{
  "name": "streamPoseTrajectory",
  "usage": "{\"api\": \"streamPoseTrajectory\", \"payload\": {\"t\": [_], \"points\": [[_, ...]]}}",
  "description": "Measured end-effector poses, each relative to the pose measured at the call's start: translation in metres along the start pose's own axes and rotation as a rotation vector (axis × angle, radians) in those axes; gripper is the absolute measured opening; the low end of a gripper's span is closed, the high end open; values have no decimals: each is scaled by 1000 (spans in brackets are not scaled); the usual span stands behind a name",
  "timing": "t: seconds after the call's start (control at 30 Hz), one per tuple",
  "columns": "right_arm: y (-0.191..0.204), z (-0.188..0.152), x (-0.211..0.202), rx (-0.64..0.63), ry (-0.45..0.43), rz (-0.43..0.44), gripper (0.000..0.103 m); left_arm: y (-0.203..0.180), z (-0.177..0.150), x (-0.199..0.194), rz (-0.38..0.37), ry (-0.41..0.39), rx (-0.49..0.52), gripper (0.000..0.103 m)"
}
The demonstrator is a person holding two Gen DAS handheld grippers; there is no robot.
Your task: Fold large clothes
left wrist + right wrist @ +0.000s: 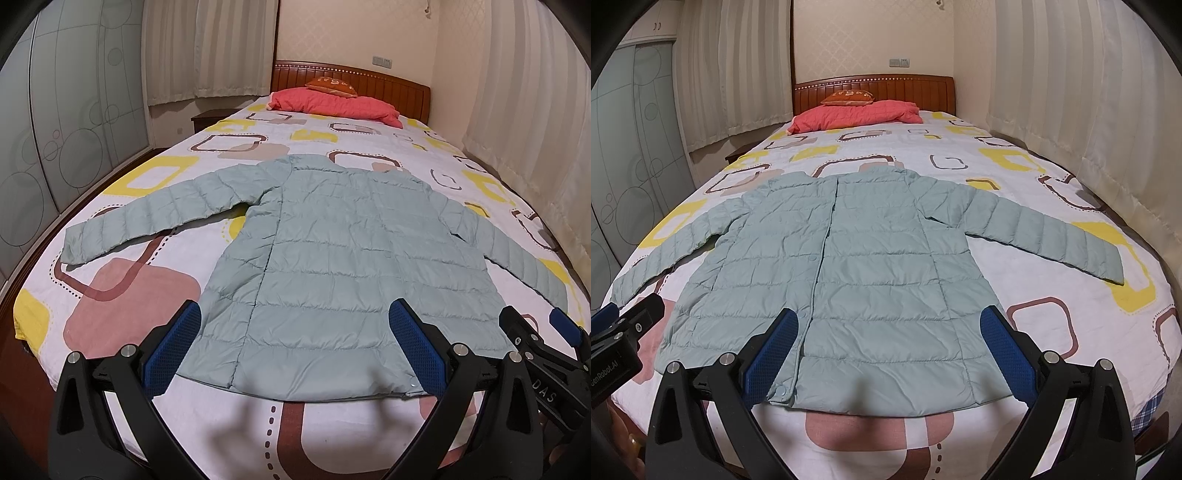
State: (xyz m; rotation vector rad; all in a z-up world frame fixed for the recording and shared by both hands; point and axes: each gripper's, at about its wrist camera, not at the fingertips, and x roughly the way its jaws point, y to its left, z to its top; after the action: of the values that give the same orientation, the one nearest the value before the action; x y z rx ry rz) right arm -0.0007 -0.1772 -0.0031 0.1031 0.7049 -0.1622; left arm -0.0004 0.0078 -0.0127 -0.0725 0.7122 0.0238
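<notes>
A pale green quilted jacket (pixel 332 258) (pixel 871 258) lies flat on the bed, front closed, collar toward the headboard, both sleeves spread out to the sides. My left gripper (pixel 295 314) hovers open above the jacket's hem, blue pads wide apart, nothing between them. My right gripper (pixel 890 321) is also open over the hem, a little further right. The right gripper (pixel 535 332) shows at the right edge of the left wrist view, and the left gripper (pixel 624 321) at the left edge of the right wrist view.
The bed has a white sheet (pixel 166 173) with yellow, brown and pink squares. A red quilt (pixel 332 103) and an orange cushion (pixel 330 86) lie by the wooden headboard (pixel 875 92). Curtains (pixel 1071 92) hang on both sides; a sliding wardrobe door (pixel 55 129) stands left.
</notes>
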Motion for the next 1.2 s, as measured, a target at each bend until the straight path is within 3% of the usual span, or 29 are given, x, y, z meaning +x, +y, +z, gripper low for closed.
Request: {"api": "streamPoseTrajectory", "payload": {"t": [1.2], "points": [[0, -1, 0, -1, -1, 0, 98, 0, -1, -1, 2, 13, 4, 101]]}}
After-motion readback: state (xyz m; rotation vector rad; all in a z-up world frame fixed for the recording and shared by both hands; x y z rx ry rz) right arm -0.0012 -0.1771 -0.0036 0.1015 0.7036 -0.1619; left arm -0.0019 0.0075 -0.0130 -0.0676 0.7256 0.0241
